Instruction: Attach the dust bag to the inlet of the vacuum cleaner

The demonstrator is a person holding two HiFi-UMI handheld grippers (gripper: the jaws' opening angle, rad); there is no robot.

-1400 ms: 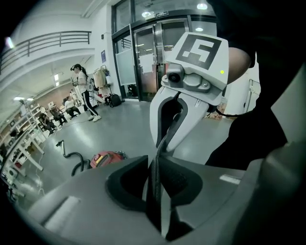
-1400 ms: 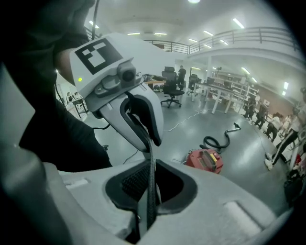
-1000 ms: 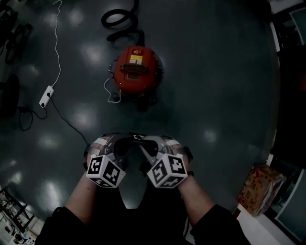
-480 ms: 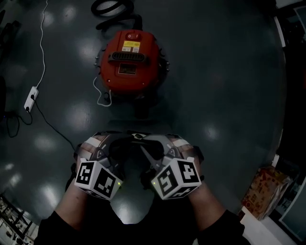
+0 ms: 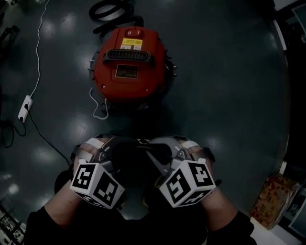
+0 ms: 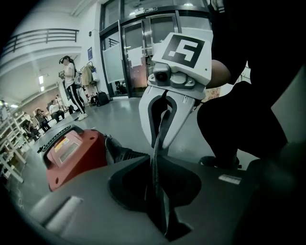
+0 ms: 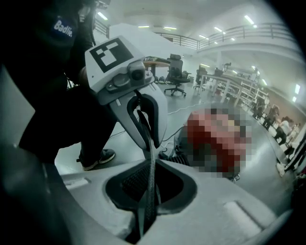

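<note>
You hold the bag between both grippers on the near side of the vacuum, apart from it and off the floor. The right gripper is clenched on the bag's thin dark edge. The left gripper has that edge between its jaws, which are closing, and the pads look to be on it. My read of the step: carry the bag to the vacuum. To do it well, finish the left pinch first, then keep both hands level so the bag hangs flat, with no twisting one hand against the other. The inlet shows in no view and the red lid looks on, so you will likely have to find or open it, which is hard with both hands full. The hose lies at the vacuum's far side, and the cord loops at its near-left, so stay off that. Only the head view gives the gap from bag to vacuum and the lid top, but there the bag is just a dark blob. The gripper views show the bag edge-on in each jaw gap, with the other gripper opposite. The left gripper view also catches the vacuum's side.
</note>
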